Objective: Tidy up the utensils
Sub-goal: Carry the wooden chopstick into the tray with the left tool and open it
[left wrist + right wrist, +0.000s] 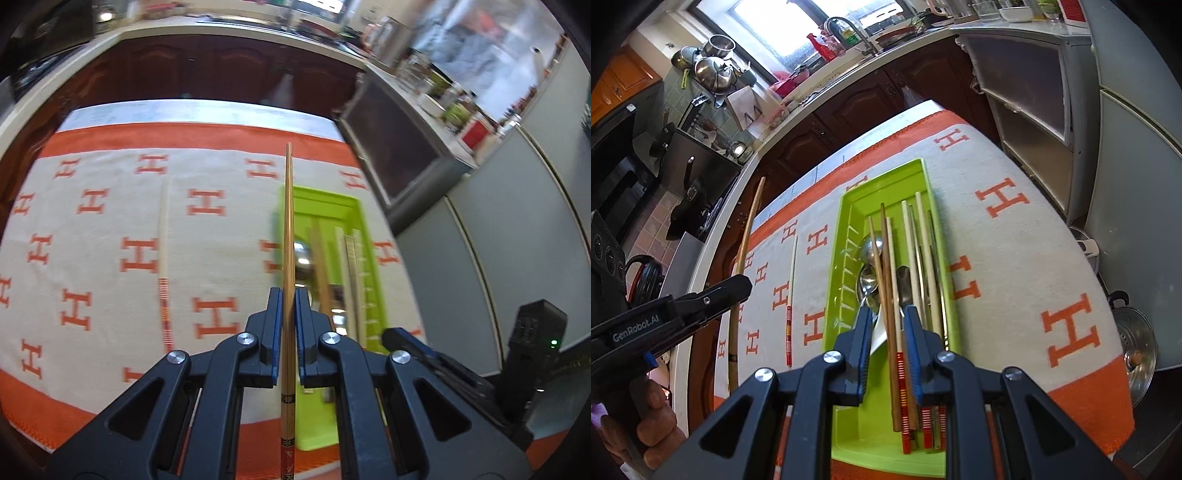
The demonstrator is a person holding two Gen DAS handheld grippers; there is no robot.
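My left gripper [289, 295] pinches a light, stiff, slippery chopstick [288, 221] near its butt; right gripper [888, 314] hangs half-open, empty, above tray [846, 236].

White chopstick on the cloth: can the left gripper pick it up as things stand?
Probably not yet. The left gripper is shut on a bamboo chopstick; the white chopstick lies unobstructed on the cloth.

We are seeing a lime-green tray [846, 236] lying on a cream cloth [110, 221] bordered in orange and patterned with orange H letters. A tan bamboo chopstick [288, 229], banded black and red at its end, is showing between black fingers with blue pads [301, 332]. A cream chopstick [163, 240] is wearing red stripes.
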